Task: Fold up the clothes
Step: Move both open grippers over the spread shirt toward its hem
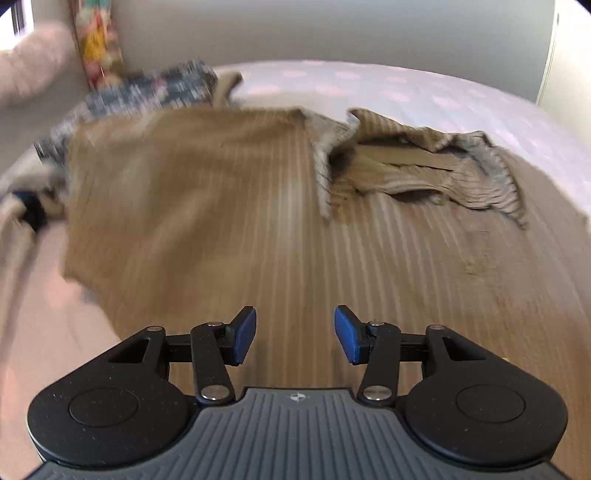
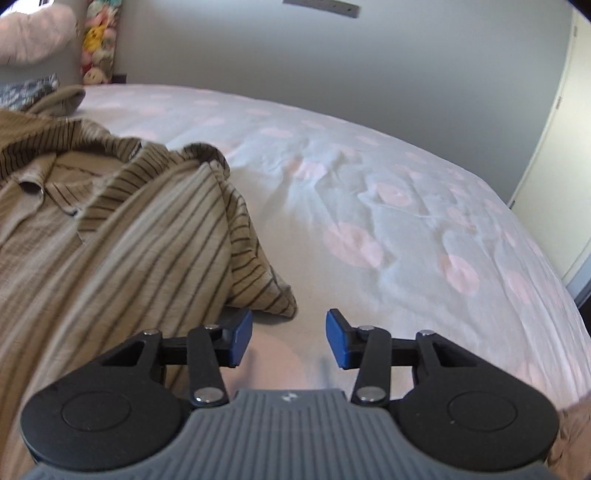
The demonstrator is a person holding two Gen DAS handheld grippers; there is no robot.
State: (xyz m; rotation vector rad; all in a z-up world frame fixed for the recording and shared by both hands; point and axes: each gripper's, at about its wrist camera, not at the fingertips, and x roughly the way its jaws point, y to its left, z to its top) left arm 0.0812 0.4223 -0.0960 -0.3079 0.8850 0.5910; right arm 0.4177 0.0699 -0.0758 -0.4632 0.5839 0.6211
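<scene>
A tan shirt with thin dark stripes [image 1: 229, 206] lies spread on the bed, its collar [image 1: 417, 166] rumpled at the far right. My left gripper [image 1: 294, 335] hovers over the shirt's body, open, with nothing between its blue pads. In the right wrist view the same striped shirt [image 2: 122, 236] fills the left side, with its collar [image 2: 55, 184] and a folded sleeve corner [image 2: 266, 291]. My right gripper [image 2: 289, 339] hangs over bare sheet just right of that corner, open and empty.
The bed sheet [image 2: 388, 206] is pale with pink round prints and stretches right and far. A dark patterned garment [image 1: 147, 92] lies beyond the shirt at the far left. A pink pillow [image 2: 33, 33] and a colourful cushion [image 2: 98, 40] stand by the wall.
</scene>
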